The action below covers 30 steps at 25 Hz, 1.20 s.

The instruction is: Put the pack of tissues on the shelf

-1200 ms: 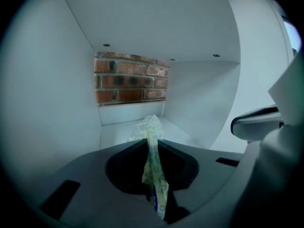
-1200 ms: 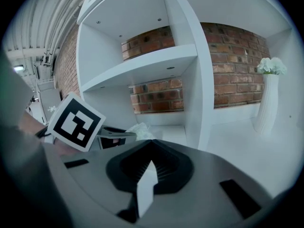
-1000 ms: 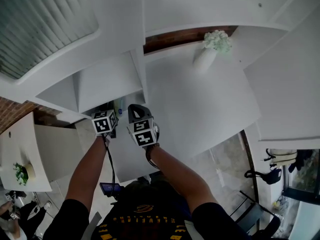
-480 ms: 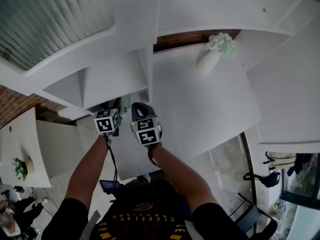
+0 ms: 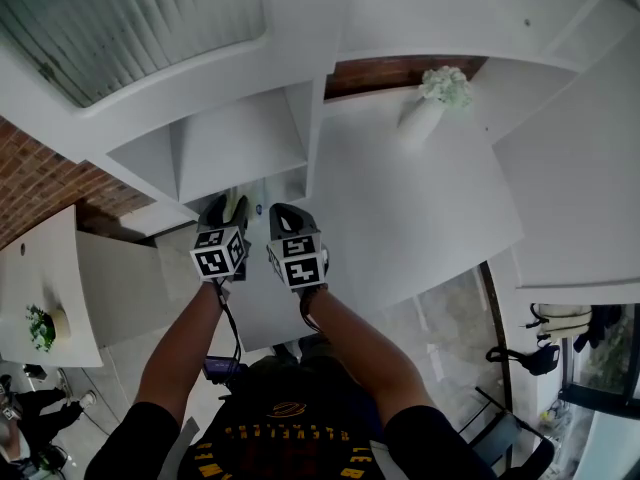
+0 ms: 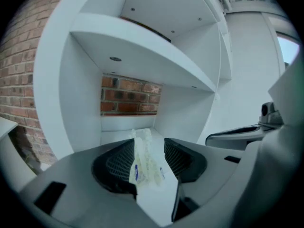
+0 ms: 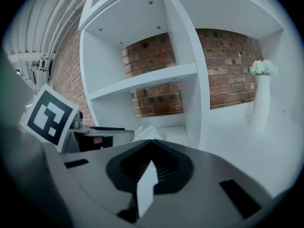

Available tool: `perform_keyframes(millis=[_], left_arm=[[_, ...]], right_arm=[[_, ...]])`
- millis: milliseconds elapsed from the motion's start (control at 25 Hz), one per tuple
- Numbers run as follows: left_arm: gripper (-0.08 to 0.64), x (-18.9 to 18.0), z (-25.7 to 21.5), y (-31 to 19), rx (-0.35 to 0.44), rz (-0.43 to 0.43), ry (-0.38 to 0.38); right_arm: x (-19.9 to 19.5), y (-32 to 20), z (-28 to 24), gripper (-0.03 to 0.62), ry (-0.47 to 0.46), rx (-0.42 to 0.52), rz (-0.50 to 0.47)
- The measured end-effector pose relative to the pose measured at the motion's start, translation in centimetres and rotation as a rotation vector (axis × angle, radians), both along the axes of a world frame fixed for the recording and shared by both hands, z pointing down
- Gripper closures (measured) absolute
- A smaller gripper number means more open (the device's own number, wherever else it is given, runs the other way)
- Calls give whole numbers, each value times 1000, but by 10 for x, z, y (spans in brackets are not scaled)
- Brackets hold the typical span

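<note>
While the left gripper (image 6: 147, 142) reaches into the lowest opening of the shelf (image 6: 142, 49), its 2 fingers (image 6: 113, 164) stand spread apart, and the pack of tissues (image 6: 142, 164) sits in the gap between them. The pack lies lengthwise on the white floor of that opening, its far end pointing toward the brick wall (image 6: 128, 96) behind the shelf. Neither ribbed pad appears to press on it. In the head view the pack shows as a pale strip just ahead of the left gripper, at the foot of the shelf. The right gripper (image 7: 152, 144) hangs just outside the shelf, beside the left one. Its 2 fingers are pressed together with nothing between them, and the pack lies beyond their tips, inside the shelf.
</note>
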<state>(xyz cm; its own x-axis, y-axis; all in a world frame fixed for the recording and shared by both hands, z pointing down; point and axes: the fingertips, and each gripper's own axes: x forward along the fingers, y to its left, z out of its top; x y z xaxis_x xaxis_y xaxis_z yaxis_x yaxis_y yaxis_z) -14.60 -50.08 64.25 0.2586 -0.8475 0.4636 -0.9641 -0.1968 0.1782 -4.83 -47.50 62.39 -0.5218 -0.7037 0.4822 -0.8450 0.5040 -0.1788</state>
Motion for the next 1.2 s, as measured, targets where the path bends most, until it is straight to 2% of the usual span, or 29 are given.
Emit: perform_keyframes(millis=[200,320,640,800,1000,1200], left_arm=[[382,-3,-15,26,17,-4,46],[382,-6,-34,43,44,-17,105],[382,0,-94,90,129,24,273],[382,0,-109,113,146,5,340],[382,1,-122,141,149,5,402],[383,9,-145,164,174,51,444]], right_arm=[[-5,15,-10,594,9,17,-8],[-6,25,-19,594,4,33,-6],[-5,51,-51,594,-56,69,15],[-8,67,-63,594,-81,78,20],[-9,86,-78,594,-113,90,28],[-9,102,-109,594,-163,127,26]])
